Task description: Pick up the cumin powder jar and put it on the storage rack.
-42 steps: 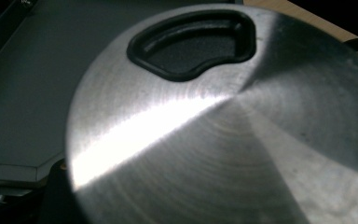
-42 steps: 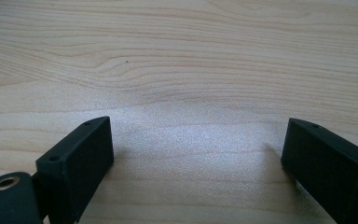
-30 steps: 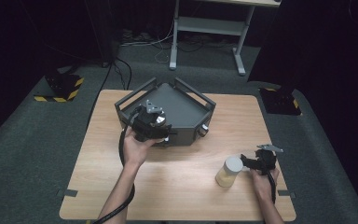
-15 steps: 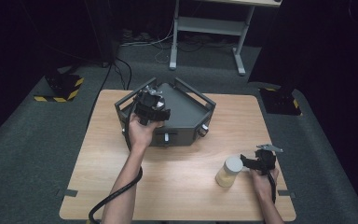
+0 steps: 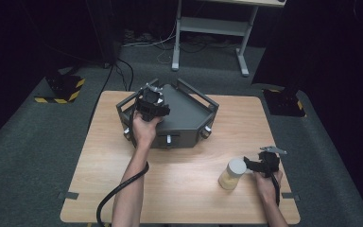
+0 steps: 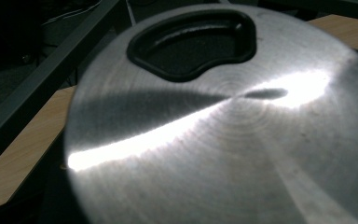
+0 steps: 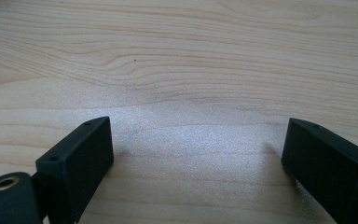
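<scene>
Clearly rigid: brushed-metal disc (image 6: 223, 140) with a black kidney-shaped recess near one edge, close up in the left gripper view, over the rail of the dark grey tray (image 5: 189, 118) at the back of the worktop (image 5: 184, 189). Likely stiff, smooth and slippery on the flat face, so best taken by the rim or by the lip of the recess. Left claw (image 5: 150, 101) pressed together above the tray's left rear corner; cannot tell whether pinching the disc.

Right claw (image 5: 251, 165) spread, nothing but bare wood between its jaws. Just beside it, a pale jar (image 5: 232, 174), upright, white-capped; probably light, easiest gripped around the body.

Worktop of pale wood, flat and matt. Around it grey carpet (image 5: 38, 142), dark walls, hazard-striped blocks (image 5: 64, 87) and a metal stand (image 5: 208, 28) behind.
</scene>
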### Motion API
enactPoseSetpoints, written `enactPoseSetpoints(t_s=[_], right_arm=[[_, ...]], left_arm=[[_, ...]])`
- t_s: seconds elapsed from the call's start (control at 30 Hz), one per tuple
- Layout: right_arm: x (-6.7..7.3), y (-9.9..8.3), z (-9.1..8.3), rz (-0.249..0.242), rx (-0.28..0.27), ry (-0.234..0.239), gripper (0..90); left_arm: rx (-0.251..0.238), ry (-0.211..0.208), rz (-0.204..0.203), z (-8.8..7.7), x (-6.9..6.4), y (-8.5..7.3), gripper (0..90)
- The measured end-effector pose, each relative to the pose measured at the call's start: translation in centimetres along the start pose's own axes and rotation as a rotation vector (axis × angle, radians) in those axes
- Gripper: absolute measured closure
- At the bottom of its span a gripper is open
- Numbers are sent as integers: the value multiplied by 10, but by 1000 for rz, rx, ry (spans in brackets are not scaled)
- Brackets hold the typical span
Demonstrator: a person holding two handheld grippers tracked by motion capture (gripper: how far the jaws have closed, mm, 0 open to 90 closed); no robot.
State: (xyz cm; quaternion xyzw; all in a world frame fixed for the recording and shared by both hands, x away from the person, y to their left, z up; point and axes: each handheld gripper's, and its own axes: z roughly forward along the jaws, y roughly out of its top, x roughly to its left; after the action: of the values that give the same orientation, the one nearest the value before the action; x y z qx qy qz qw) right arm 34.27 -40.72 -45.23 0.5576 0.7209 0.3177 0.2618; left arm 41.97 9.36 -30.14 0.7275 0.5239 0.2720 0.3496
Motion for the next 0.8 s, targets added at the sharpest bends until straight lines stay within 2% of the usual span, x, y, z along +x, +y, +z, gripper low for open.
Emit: enactPoseSetpoints(t_s=[0.03, 0.07, 0.1, 0.13, 0.17, 0.23, 0.27, 0.33, 0.5, 0.53, 0.57, 0.8], right_arm=[[0, 0, 0, 0, 0, 0, 83], [0, 0, 0, 0, 0, 0, 83], [0, 0, 0, 0, 0, 0, 83], [0, 0, 0, 0, 0, 0, 83], [0, 0, 0, 0, 0, 0, 83], [0, 0, 0, 0, 0, 0, 83], [0, 0, 0, 0, 0, 0, 83], [0, 0, 0, 0, 0, 0, 83], [0, 0, 0, 0, 0, 0, 83], [0, 0, 0, 0, 0, 0, 83], [0, 0, 0, 0, 0, 0, 83], [0, 0, 0, 4, 0, -3, 84]], left_arm=[[2, 1, 1, 1, 0, 0, 318], [-15, 0, -24, 3, -2, -4, 318], [-15, 0, -27, 4, -2, -5, 318], [3, 0, -1, 3, 1, -2, 318], [-14, 1, -29, 5, -1, -6, 318], [-14, 2, -25, 6, -1, -6, 318], [7, 5, 12, 5, 0, -4, 318], [13, 11, 19, 6, -1, -5, 318], [0, -5, 2, 8, 4, -9, 318], [-19, -11, -27, 10, 3, -12, 318], [1, -14, -2, 8, 6, -9, 318], [7, -19, -9, 8, 7, -7, 315]])
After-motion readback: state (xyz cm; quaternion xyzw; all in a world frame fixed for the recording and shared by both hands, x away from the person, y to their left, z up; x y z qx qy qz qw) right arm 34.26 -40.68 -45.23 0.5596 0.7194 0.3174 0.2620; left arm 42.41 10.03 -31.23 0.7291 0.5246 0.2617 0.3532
